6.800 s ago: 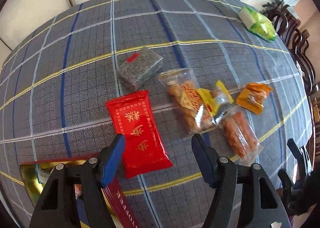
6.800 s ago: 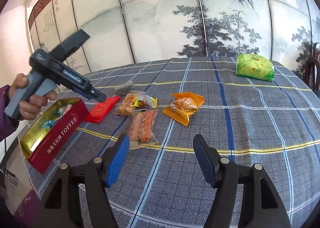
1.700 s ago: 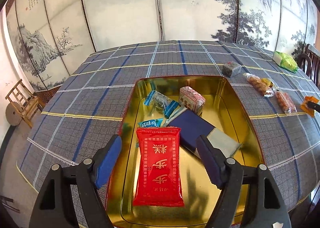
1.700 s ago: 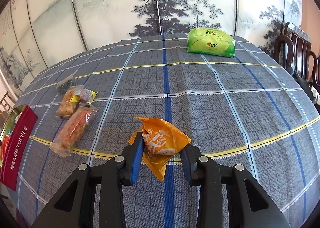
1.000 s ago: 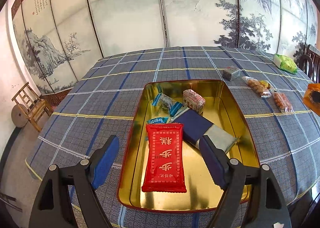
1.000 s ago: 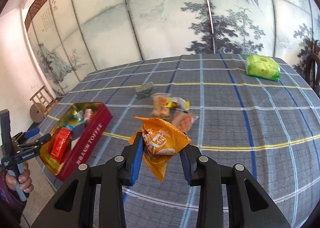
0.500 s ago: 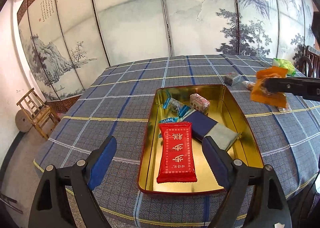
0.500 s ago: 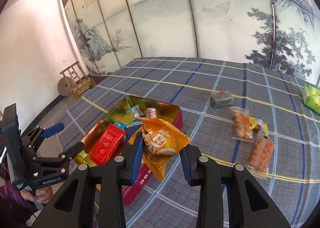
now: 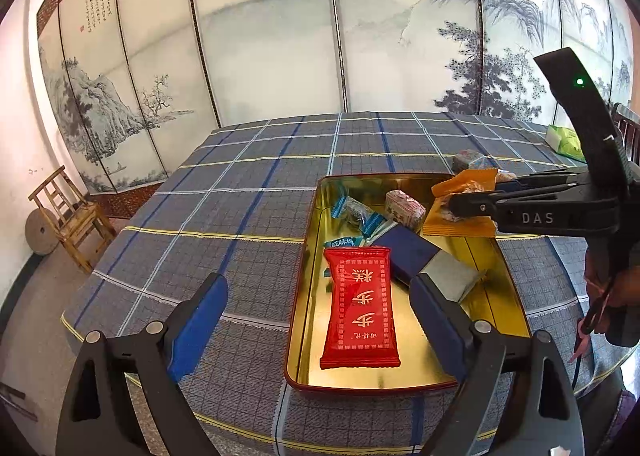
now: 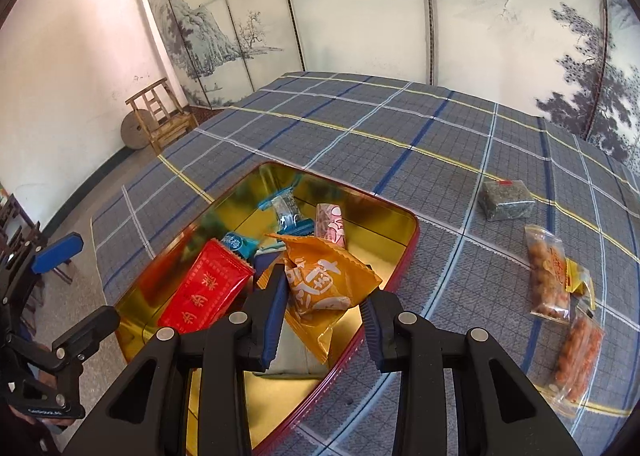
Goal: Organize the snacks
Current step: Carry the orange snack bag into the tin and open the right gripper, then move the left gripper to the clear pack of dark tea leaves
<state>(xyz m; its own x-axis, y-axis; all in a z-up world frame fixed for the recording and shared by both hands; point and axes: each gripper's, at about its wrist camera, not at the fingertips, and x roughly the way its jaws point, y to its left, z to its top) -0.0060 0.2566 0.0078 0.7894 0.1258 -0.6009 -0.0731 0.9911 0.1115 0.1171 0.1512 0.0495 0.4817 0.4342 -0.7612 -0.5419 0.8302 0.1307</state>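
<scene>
A gold tin point(image 9: 504, 288) with a red rim point(image 10: 360, 340) lies on the plaid tablecloth. In it are a red packet point(image 9: 362, 308) point(image 10: 204, 288), a dark blue box point(image 9: 408, 252), blue-wrapped candies point(image 9: 356, 212) and a pink snack point(image 10: 330, 222). My right gripper point(image 10: 324, 296) point(image 9: 450, 202) is shut on an orange snack packet point(image 10: 324, 280) point(image 9: 464, 184) and holds it above the tin's far right part. My left gripper point(image 9: 316, 312) is open and empty, near the tin's front edge.
On the cloth right of the tin lie a grey-green packet point(image 10: 506, 198), two clear bags of orange snacks point(image 10: 546, 272) point(image 10: 576, 352) and a small yellow packet point(image 10: 580, 276). A green bag point(image 9: 564, 140) lies far back. A wooden chair point(image 9: 70, 216) stands on the floor left of the table.
My right gripper has carried the orange packet from beside the tin to above it. My left gripper has drawn back a little from the tin, open throughout.
</scene>
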